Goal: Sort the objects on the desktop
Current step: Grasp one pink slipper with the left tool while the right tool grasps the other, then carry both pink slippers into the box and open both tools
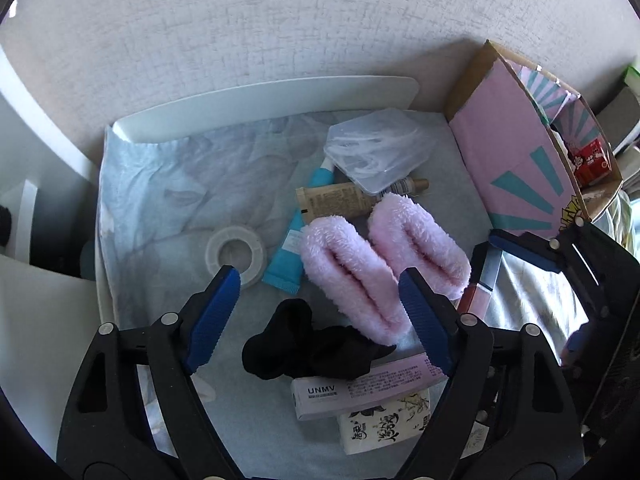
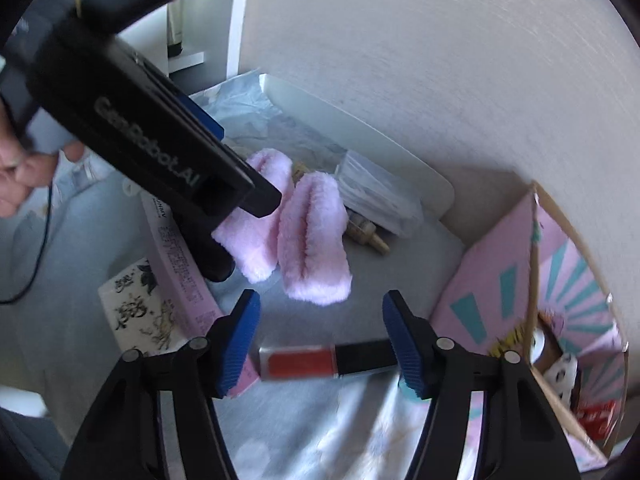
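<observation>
Right gripper (image 2: 320, 340), lower frame, brackets a red-and-black lipstick tube (image 2: 326, 359), pads apparently untouching; left gripper (image 1: 320, 320) gapes over black cloth (image 1: 308, 346).

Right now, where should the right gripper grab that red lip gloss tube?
Grip the lip gloss across its narrow middle, coming from above. It lies flat on the cloth, lengthwise between the right gripper's open fingers, so the wrist probably needs a quarter turn first.

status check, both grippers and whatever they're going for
Left gripper open above black cloth. Right gripper open around red lip gloss tube, pads not pressing. Pink slippers close by.
</observation>
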